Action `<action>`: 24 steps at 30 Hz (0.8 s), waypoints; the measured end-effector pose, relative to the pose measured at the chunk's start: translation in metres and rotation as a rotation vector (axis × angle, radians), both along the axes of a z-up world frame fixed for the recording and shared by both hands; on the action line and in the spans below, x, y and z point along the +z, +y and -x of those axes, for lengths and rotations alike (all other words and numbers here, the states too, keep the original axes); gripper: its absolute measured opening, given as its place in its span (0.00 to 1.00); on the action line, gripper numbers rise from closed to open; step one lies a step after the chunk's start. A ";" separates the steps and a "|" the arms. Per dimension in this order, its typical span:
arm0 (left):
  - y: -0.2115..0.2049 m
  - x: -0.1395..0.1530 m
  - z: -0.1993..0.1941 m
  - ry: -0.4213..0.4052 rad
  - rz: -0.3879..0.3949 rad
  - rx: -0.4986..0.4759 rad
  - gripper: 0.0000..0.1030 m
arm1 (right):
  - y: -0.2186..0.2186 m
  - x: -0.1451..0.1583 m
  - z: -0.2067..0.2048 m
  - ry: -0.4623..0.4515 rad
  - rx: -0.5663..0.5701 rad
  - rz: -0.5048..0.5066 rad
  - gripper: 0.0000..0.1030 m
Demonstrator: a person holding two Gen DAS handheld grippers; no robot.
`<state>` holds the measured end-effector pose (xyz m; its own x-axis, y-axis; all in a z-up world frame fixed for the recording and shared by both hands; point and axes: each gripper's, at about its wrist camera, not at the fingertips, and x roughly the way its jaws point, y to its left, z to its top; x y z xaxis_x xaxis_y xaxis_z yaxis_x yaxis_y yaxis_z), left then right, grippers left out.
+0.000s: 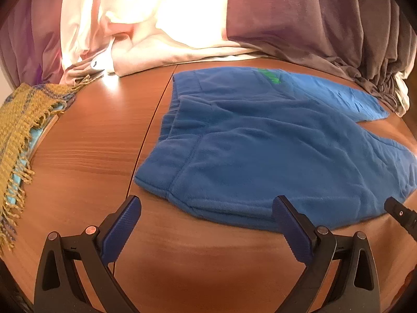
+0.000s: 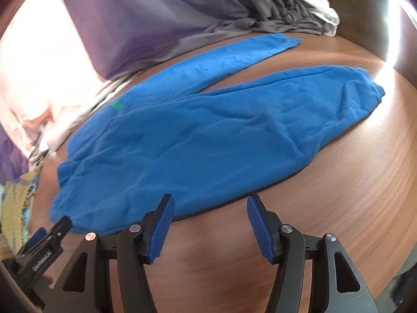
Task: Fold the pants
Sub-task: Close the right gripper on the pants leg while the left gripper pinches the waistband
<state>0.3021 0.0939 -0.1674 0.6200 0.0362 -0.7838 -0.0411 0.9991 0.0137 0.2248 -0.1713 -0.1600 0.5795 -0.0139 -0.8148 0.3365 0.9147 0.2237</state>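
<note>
Pants [image 2: 198, 135] flat on table [image 2: 325, 208] — both grippers gaping, empty.

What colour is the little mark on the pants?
Green mark on blue pants; clearest in the left wrist view.

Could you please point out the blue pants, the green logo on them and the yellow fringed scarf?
blue pants [image 2: 198, 140], right wrist view, seat area.
green logo [image 1: 269, 75], left wrist view, its middle.
yellow fringed scarf [image 1: 18, 114], left wrist view, woven body.

We can make out a green print [image 1: 269, 76] on the blue pants [image 1: 260, 140], but it is too blurred to read. The white lettering [image 2: 41, 261] on the left gripper [image 2: 49, 237] body is likewise illegible to us.
</note>
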 end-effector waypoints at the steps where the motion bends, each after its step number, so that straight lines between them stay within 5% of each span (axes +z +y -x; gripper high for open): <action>1: 0.002 -0.001 -0.002 0.000 0.007 0.005 0.99 | -0.001 -0.001 -0.001 0.005 -0.014 0.011 0.57; 18: 0.013 -0.015 -0.020 0.054 0.061 0.074 0.75 | -0.034 -0.007 -0.015 0.027 -0.200 0.120 0.57; 24: 0.009 -0.015 -0.017 0.041 0.016 0.068 0.79 | -0.053 -0.009 -0.017 0.031 -0.249 0.156 0.57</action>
<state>0.3189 0.1025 -0.1823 0.5837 0.0645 -0.8094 -0.1085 0.9941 0.0010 0.2419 -0.2245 -0.1688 0.5170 -0.2793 -0.8091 0.5594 0.8257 0.0725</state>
